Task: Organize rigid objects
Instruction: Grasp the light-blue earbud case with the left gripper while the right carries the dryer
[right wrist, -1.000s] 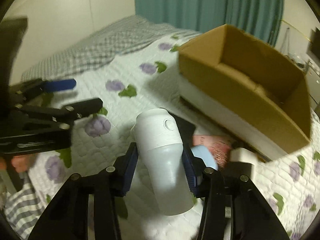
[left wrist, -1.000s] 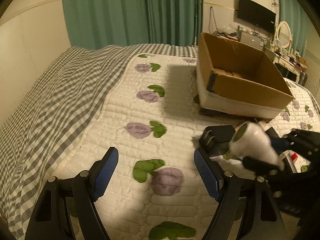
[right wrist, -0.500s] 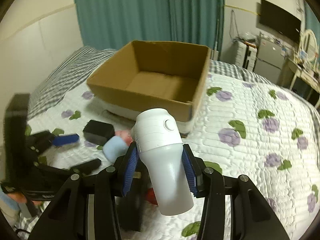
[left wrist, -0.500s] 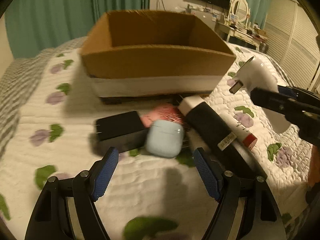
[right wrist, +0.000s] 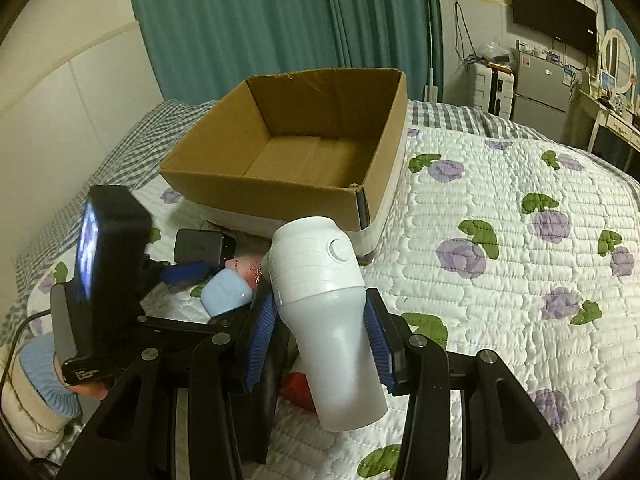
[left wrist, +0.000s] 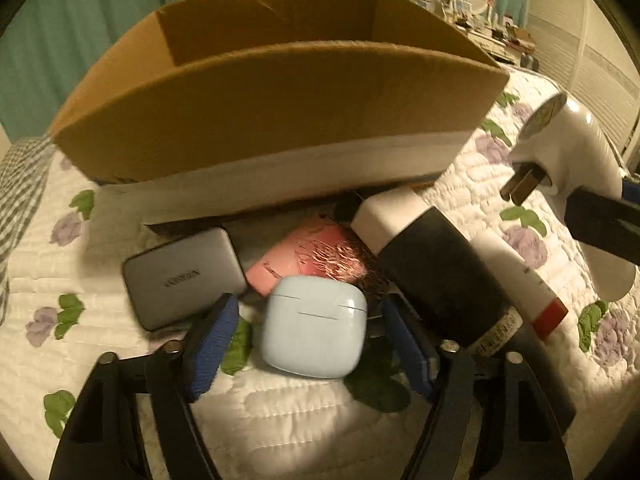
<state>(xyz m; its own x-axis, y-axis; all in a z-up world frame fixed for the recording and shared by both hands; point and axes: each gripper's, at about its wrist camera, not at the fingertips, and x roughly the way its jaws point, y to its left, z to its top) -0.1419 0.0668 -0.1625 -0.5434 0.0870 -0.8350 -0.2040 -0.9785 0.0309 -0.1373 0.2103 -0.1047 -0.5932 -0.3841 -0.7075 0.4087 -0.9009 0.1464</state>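
Quilted floral bedspread (right wrist: pixel 500 208) across the bed, teal curtains (right wrist: pixel 248 20) at upper left of the right wrist view. Open cardboard box (right wrist: pixel 224 172) at frame centre, nothing visible on its floor. Right claw (right wrist: pixel 318 338) clamped on a white plug-in device (right wrist: pixel 324 304), held above the bed at lower centre. Left claw (left wrist: pixel 308 346) spread wide, pads either side of a light blue earbud case (left wrist: pixel 314 330), not touching it. Grey power bank (left wrist: pixel 184 278), pink case (left wrist: pixel 308 254), black-and-white bottle (left wrist: pixel 432 272) and white tube with red cap (left wrist: pixel 520 280) clustered on the bedspread just before the box's near wall.
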